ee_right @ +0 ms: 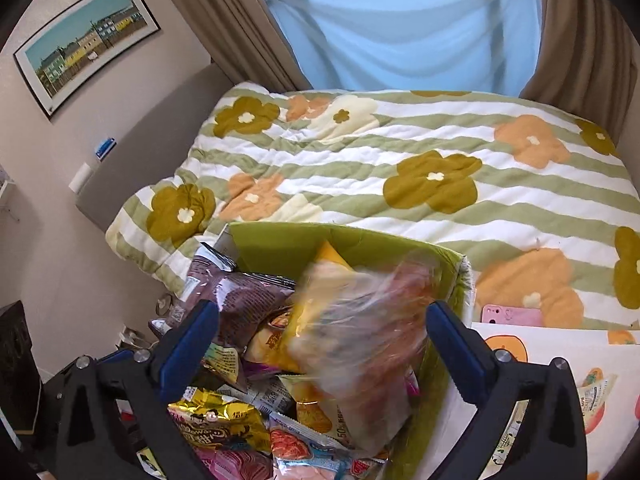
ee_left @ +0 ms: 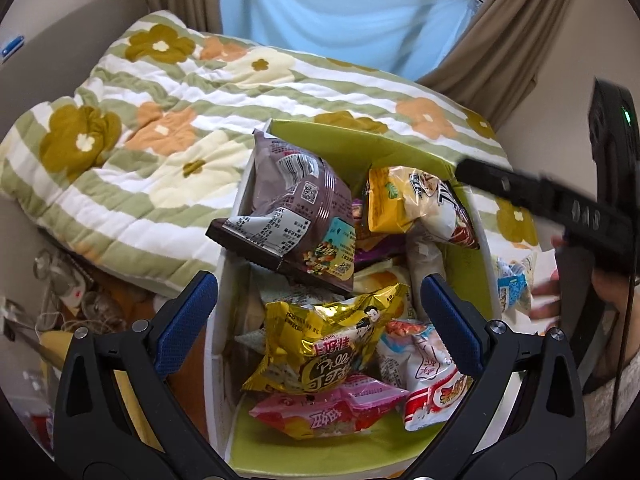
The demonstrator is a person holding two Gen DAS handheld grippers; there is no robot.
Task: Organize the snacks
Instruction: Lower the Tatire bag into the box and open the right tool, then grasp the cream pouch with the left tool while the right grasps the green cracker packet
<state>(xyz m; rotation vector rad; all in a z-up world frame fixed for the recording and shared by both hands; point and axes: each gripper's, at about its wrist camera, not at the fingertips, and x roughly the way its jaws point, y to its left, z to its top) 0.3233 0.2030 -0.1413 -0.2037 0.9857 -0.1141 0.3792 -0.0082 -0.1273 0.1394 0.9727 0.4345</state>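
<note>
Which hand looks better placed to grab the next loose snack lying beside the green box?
Right. The loose packet lies to the right of the green box, on the same side as the right tool, whose jaws stand open. The left tool hangs over the box's left part, farther from it.

Quilt (ee_right: pixel 400 160): green-and-white stripes, olive, orange and cream flowers; box (ee_left: pixel 360 136): lime-green inside, white outside; snack packs: purple-brown pouch (ee_left: pixel 296 208), gold foil bag (ee_left: pixel 320 344), pink pack (ee_left: pixel 332 408), yellow-and-white bag (ee_left: pixel 416 200); blue pads, black frames on both grippers; pale blue window cloth (ee_right: pixel 400 28); taupe curtains (ee_right: pixel 580 32); pink phone (ee_right: pixel 512 315).
</note>
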